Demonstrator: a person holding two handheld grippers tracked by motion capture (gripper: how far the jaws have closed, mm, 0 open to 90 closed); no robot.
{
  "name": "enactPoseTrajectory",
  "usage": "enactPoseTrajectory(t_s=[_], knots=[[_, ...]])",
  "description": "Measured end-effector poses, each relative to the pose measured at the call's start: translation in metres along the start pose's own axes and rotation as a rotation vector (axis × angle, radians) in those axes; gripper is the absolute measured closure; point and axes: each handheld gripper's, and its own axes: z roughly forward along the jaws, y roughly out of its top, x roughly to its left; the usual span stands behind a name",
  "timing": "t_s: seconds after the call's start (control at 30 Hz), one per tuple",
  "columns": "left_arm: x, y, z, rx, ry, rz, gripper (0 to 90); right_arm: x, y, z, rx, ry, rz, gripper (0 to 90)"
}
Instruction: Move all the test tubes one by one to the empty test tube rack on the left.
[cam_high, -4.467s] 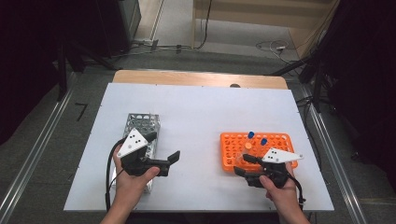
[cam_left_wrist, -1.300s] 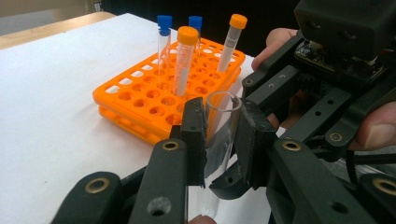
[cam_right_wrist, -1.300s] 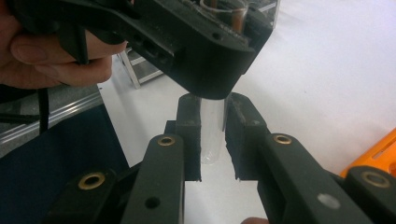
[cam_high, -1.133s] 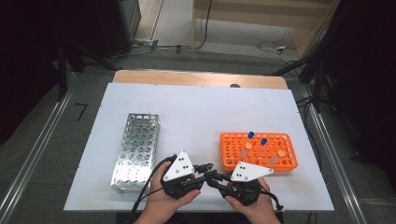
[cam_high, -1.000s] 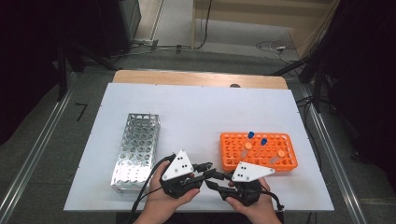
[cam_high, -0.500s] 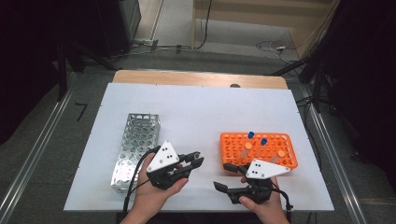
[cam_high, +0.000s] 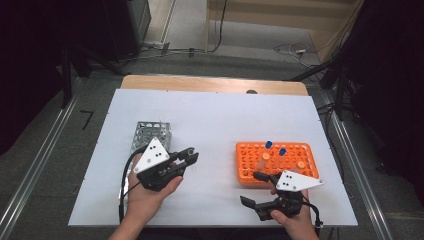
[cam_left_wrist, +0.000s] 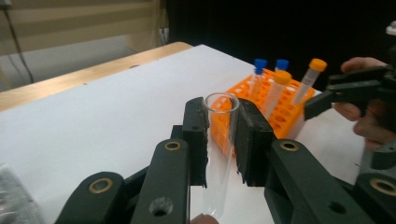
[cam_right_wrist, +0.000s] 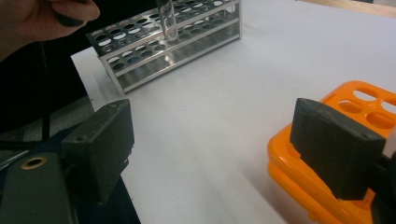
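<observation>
Left gripper view: a clear tube is clamped by the left gripper, unreadable from the high view; the right gripper, jaws just opening, is held empty.

Bright, even overhead light on the white table, dark surroundings, slightly soft close-ups, faint shadows

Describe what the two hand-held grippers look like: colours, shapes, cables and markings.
Both the left gripper and the right gripper are black with two blocky jaws. Each carries a pale three-cornered plate marked with dark dots and trails a black cable. Brass-coloured rivets stud the jaw links. Forearms are bare, no sleeves.
</observation>
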Motion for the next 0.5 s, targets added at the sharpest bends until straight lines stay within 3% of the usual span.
enactPoseTrajectory(t_s=[0.23,0.5], knots=[[0.021,0.009,-0.01,-0.014,0.066,-0.001,76.0,-0.006,-0.003,-0.005,0.0,0.006,0.011,0.0],[0.045,0.018,-0.017,-0.036,0.133,-0.006,76.0,-0.008,-0.004,-0.006,0.009,0.007,0.022,0.0]])
